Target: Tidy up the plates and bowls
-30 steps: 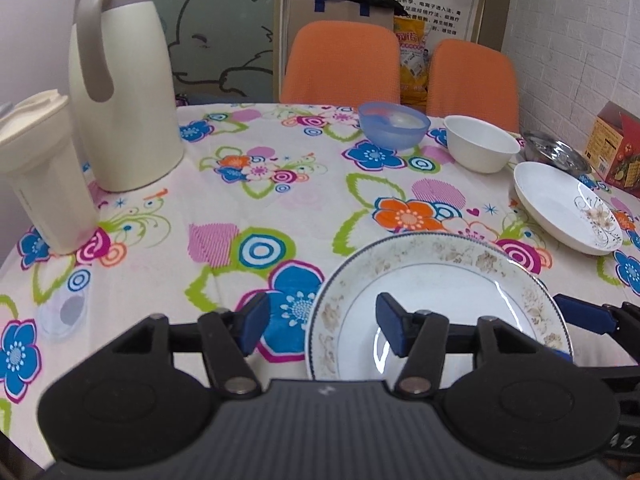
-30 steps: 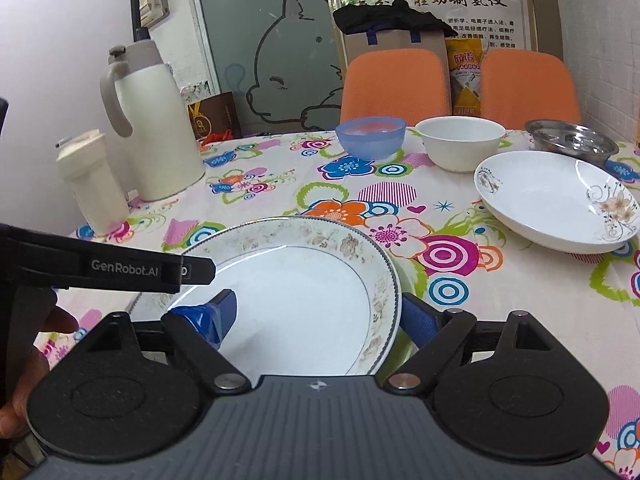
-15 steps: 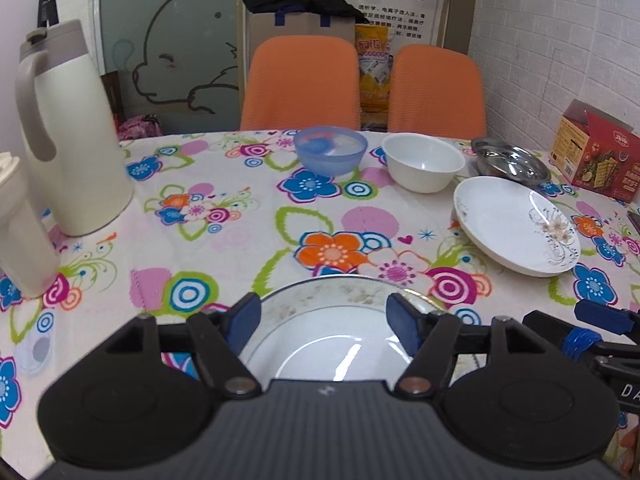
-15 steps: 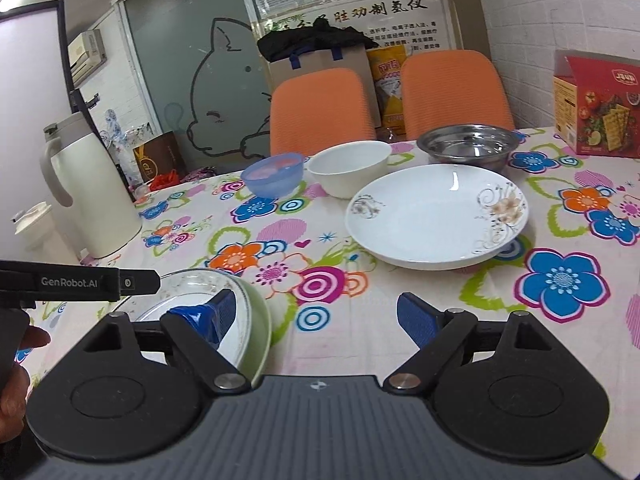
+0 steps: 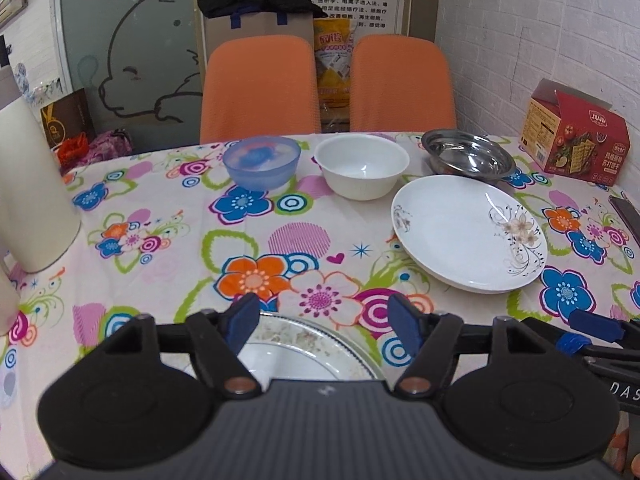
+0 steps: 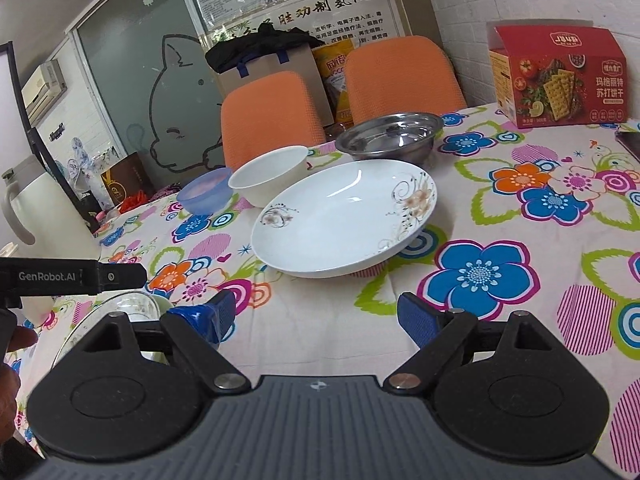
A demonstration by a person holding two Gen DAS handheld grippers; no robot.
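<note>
A gold-patterned rimmed plate [image 5: 304, 338] lies flat on the flowered tablecloth, just under and behind my left gripper [image 5: 324, 320], which is open with only cloth between its pads. In the right wrist view that plate [image 6: 120, 312] sits at the lower left, clear of my right gripper [image 6: 320, 316], also open and holding nothing. Ahead lie a white plate with a flower print [image 5: 468, 232] [image 6: 344, 220], a white bowl [image 5: 362, 166] [image 6: 270, 176], a blue bowl [image 5: 262, 162] [image 6: 204, 196] and a steel bowl [image 5: 468, 156] [image 6: 390, 136].
A cream thermos jug [image 5: 32, 192] stands at the table's left. A red cracker box [image 5: 576, 140] and a dark phone [image 6: 628, 140] sit at the right by the brick wall. Two orange chairs [image 5: 260, 88] stand behind the table.
Both grippers have come off the rimmed plate and swung right, toward the flower-print plate. The left jaws have spread wider. The rimmed plate stays on the cloth.
</note>
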